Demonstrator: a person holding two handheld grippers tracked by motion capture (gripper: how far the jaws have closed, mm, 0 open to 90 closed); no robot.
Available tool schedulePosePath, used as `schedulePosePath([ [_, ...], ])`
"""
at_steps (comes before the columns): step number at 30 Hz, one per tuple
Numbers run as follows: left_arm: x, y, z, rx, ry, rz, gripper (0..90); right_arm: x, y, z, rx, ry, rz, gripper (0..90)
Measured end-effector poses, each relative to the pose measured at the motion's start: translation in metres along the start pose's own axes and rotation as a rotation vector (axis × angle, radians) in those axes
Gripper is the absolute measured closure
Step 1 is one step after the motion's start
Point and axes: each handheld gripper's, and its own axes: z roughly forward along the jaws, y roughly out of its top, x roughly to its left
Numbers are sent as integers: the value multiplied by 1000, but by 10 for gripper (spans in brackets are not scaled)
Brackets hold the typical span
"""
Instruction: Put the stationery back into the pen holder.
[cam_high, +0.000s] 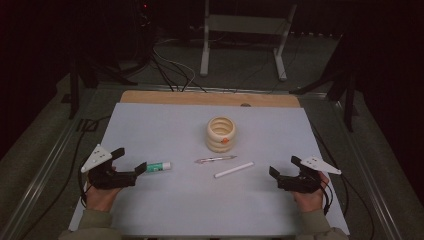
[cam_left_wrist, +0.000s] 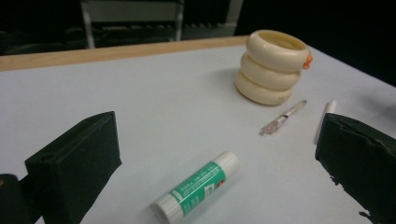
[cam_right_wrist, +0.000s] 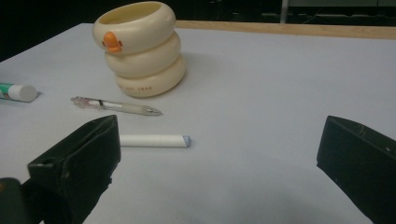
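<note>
A person's two hand-held grippers rested wide open near the front edge of a pale blue table (cam_high: 165, 205), neither holding anything. The left gripper (cam_high: 131, 165) sat by the front-left part of the surface, its jaws spread on either side of a glue stick (cam_high: 158, 167) that lay on its side just beyond the tips; in the left gripper view the same glue stick (cam_left_wrist: 198, 186) lay between the two black jaws, untouched. The right gripper (cam_high: 285, 168) waited near the front-right, jaws likewise apart, well clear of a white stick (cam_high: 234, 169) lying flat toward the middle.

The glue stick was a short white tube with a green printed label around its body and a plain white cap, pointing obliquely toward the centre of the table. It looked light and rigid, a smooth plastic cylinder likely to roll or squirt sideways if pinched off-centre. The surest hold appeared to be across the labelled middle, jaws square to its long axis, with modest pressure.

Further in, a slim clear pen (cam_high: 215, 159) lay beside the white stick, and a cream holder (cam_high: 221, 133) shaped like three stacked rings, with a small orange mark on its side, stood upright near the middle of the surface.
</note>
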Motion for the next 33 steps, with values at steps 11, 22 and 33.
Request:
schedulePosePath([
  [11,5,10,29,80,-66,83,3,-1,-1,1,-8,16,-1,0],
  [22,6,7,53,150,-78,167,4,1,-3,1,-8,22,7,0],
  [33,7,12,73,259,-80,169,4,2,-3,3,1,23,1,0],
])
